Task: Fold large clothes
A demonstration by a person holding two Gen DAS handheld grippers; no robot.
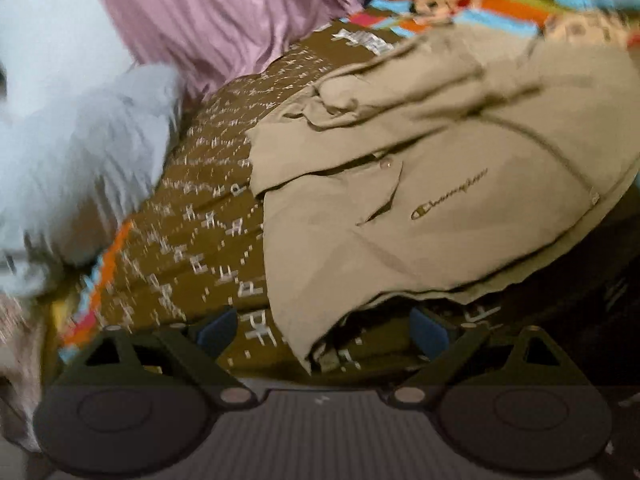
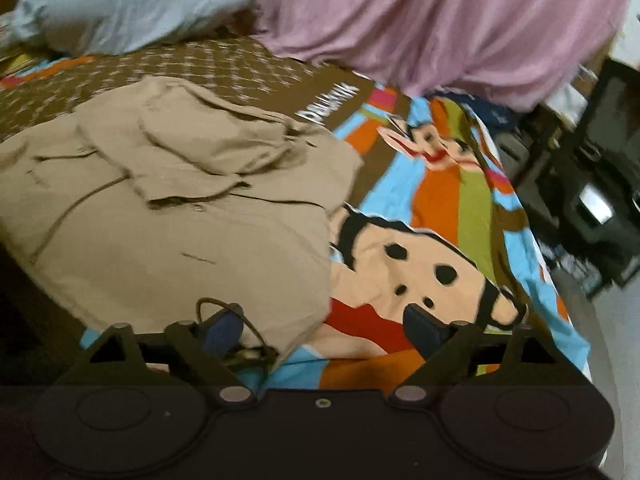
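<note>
A: Bedding first. What lies ahead of both grippers?

B: Bed sheet [image 2: 448, 208], striped in orange, blue and green with a cartoon monkey face, spreads ahead and to the right of the right gripper [image 2: 324, 326]. Over part of it lies a brown blanket [image 1: 208, 216] printed with white letters, ahead and to the left of the left gripper [image 1: 324, 330].

A: And beyond that?

B: Pink cloth [image 2: 440, 28] is heaped at the far side, past the blanket in both views. A pale blue pillow [image 1: 80, 168] sits far left of the left gripper, blurred.

A: Where is the garment?

B: Tan jacket [image 1: 432, 184] lies on the bed, just ahead of the left gripper and reaching off to its right. It is partly folded, with a sleeve or flap laid across its upper half. From the right wrist view the jacket [image 2: 172, 216] sits ahead and to the left, its near hem close by the left finger. A small chest logo [image 1: 450, 194] shows on the front.

A: Anything near that finger?

B: Thin dark cord [image 2: 240, 320] loops around the right gripper's left finger; whether it belongs to the jacket I cannot tell.

A: The grippers themselves?

B: Left gripper stands spread wide, nothing pinched; the jacket's hem lies past the blue pads [image 1: 218, 330]. Right gripper is spread wide too, gripping no cloth.
</note>
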